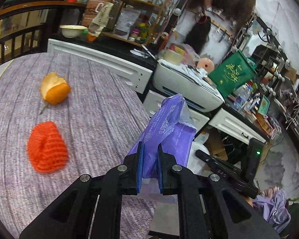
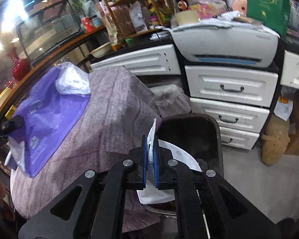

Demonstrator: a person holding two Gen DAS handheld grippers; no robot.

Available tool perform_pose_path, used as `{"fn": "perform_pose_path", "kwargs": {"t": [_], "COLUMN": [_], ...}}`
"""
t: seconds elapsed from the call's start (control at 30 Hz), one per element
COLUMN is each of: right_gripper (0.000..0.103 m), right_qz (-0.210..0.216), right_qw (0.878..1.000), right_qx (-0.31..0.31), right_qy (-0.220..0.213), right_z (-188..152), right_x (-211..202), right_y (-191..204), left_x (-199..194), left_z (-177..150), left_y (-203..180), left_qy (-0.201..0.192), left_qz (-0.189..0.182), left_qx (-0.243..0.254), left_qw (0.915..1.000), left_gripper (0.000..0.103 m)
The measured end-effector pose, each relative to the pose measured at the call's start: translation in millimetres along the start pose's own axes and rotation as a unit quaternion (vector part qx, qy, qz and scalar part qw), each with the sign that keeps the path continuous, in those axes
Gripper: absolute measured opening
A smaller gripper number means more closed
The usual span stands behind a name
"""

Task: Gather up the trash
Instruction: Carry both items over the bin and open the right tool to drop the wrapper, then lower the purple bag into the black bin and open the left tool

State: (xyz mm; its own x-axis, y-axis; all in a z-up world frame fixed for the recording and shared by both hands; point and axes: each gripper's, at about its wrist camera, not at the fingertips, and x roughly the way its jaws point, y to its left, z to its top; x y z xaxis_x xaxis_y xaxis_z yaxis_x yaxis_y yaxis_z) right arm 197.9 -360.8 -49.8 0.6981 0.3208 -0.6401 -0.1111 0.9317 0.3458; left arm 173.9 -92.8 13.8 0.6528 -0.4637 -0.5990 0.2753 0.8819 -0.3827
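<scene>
- Cluttered shelves, white drawers and a printer crowd the background of the left wrist view, beyond a worktop draped in a grey-purple ribbed cloth.
- At that worktop's right edge the left gripper has its fingers closed on a purple plastic wrapper, which stands up crumpled between the blue pads; it looks pinched low so that the loose top hangs free for carrying.
- Two more pieces of trash lie uncollected on the cloth: an orange peel toward the far side and a red foam fruit net nearer, a little apart and clear of the gripper.
- From the right wrist view, the same cloth-covered worktop sits to the left, with the purple wrapper held over its left part.
- Right gripper fingers are clamped on a white face mask, gripped by a fold so that the rest droops below.
- Just past the worktop's right edge stands a dark bin, open-topped; the mask hangs over its mouth, seemingly positioned for a drop.
</scene>
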Motion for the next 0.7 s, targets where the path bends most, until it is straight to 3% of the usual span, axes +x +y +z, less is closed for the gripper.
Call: {"fn": "perform_pose_path", "kwargs": {"t": [0.1, 0.13, 0.23, 0.7], "right_gripper": [0.009, 0.017, 0.074, 0.075], "right_qz": [-0.008, -0.013, -0.02, -0.102], "right_qw": [1.0, 0.999, 0.998, 0.986], "right_qx": [0.015, 0.022, 0.061, 0.128], "right_qy": [0.017, 0.024, 0.027, -0.007], "right_z": [-6, -8, -19, -55], "right_x": [21, 28, 39, -20], "right_y": [-12, -16, -32, -88], "left_x": [13, 17, 26, 84], "left_z": [-4, -6, -12, -35], "left_y": [-10, -14, -20, -68], "left_qy": [0.015, 0.02, 0.033, 0.096], "left_qz": [-0.003, -0.003, -0.006, -0.018], "left_qx": [0.01, 0.014, 0.026, 0.092], "left_qw": [0.9998, 0.9997, 0.9991, 0.991], "left_gripper": [0.012, 0.012, 0.012, 0.012]}}
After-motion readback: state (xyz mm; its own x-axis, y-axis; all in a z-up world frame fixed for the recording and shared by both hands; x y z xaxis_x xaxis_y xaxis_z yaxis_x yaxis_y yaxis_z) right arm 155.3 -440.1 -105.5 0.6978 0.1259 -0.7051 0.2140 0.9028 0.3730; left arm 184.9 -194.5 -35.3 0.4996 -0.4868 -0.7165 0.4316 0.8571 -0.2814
